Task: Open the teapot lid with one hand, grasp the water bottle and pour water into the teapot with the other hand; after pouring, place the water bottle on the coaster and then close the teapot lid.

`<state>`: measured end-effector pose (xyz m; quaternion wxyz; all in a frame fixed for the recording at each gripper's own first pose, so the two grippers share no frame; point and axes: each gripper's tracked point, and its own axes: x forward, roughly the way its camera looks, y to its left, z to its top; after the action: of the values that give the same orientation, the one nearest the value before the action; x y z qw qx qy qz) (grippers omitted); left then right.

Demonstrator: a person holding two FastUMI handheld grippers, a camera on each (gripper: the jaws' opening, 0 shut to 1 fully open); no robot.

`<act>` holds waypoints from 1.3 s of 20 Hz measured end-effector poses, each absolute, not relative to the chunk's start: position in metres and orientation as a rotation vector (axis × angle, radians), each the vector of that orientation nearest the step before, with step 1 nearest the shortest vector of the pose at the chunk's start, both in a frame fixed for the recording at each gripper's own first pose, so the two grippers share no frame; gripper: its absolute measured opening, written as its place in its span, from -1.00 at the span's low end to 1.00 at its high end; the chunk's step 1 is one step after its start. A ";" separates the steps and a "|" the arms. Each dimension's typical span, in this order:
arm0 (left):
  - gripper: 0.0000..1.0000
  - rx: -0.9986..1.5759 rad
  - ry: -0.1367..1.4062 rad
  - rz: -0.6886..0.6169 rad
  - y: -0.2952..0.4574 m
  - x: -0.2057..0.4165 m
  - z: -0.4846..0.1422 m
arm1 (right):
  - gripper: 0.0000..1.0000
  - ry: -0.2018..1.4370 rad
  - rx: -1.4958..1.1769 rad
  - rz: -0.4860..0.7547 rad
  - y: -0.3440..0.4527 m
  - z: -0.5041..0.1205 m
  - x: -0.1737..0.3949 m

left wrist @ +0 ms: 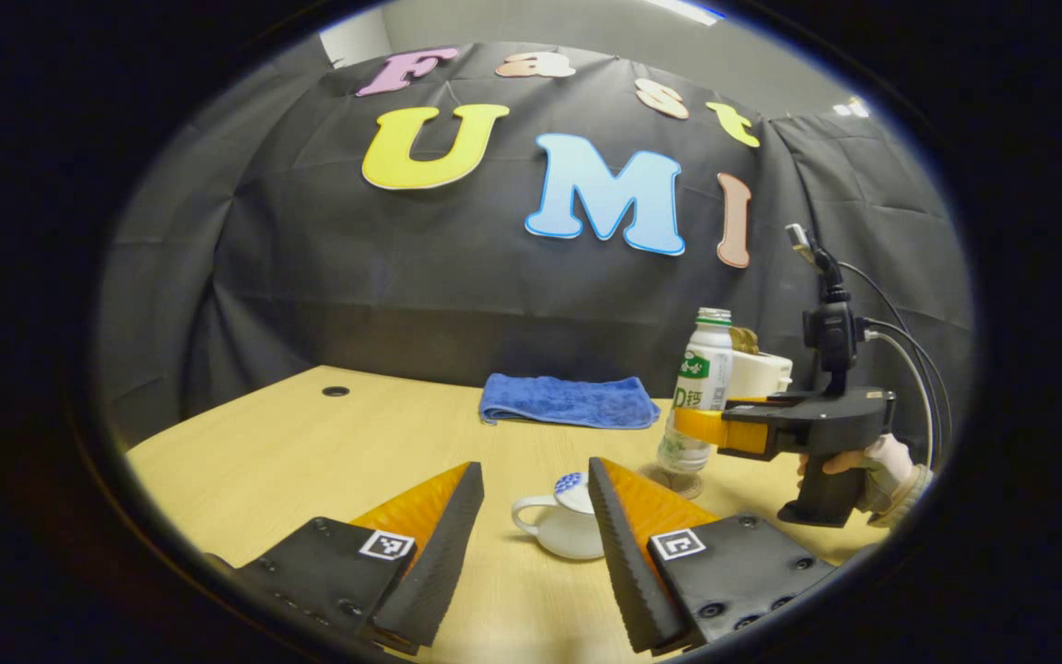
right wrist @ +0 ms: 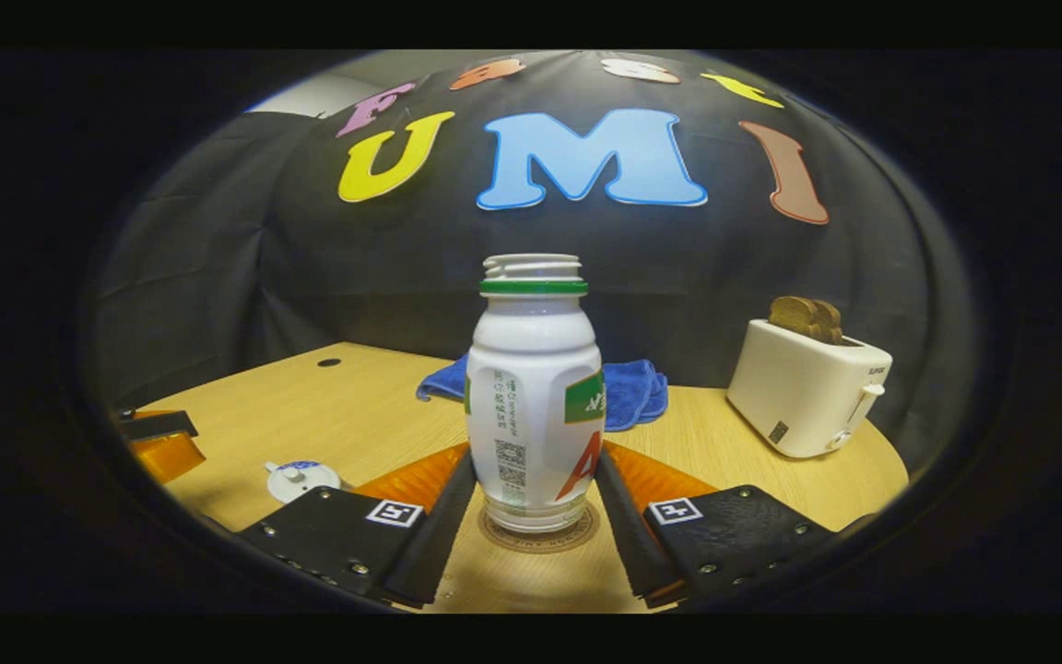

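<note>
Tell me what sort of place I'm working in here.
Likely a staged recording booth, not a real kitchen: a wooden table against a draped black cloth wall, set with a toaster, blue towel and teapot.

Dim booth, ceiling light [left wrist: 683, 9] overhead. Soft shadows on wooden table [left wrist: 310, 443]. Strong fisheye bending at edges, dark vignette. Both views sharp, mild glare on water bottle [right wrist: 534, 397].

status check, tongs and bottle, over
Left tongs open, short of lidded teapot. Right tongs flank water bottle, upright on coaster; grip unconfirmed. Nothing in the way.
</note>
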<state>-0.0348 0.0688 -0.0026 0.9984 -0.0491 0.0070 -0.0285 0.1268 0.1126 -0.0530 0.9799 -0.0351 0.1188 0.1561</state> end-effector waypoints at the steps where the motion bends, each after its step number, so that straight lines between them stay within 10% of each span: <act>1: 0.59 -0.099 0.011 -0.055 0.071 -0.035 -0.002 | 0.48 0.246 -0.065 0.314 0.113 -0.056 0.128; 21: 0.59 -0.118 0.021 -0.046 0.077 -0.035 -0.009 | 0.53 0.267 -0.038 0.307 0.110 -0.075 0.133; 26: 0.59 -0.108 0.021 -0.054 0.070 -0.034 -0.009 | 0.98 0.253 -0.051 0.308 0.109 -0.073 0.133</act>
<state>-0.0344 0.0703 -0.0091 0.9981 -0.0537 0.0104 -0.0271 0.1329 0.1090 -0.0734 0.9798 -0.0254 0.1257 0.1531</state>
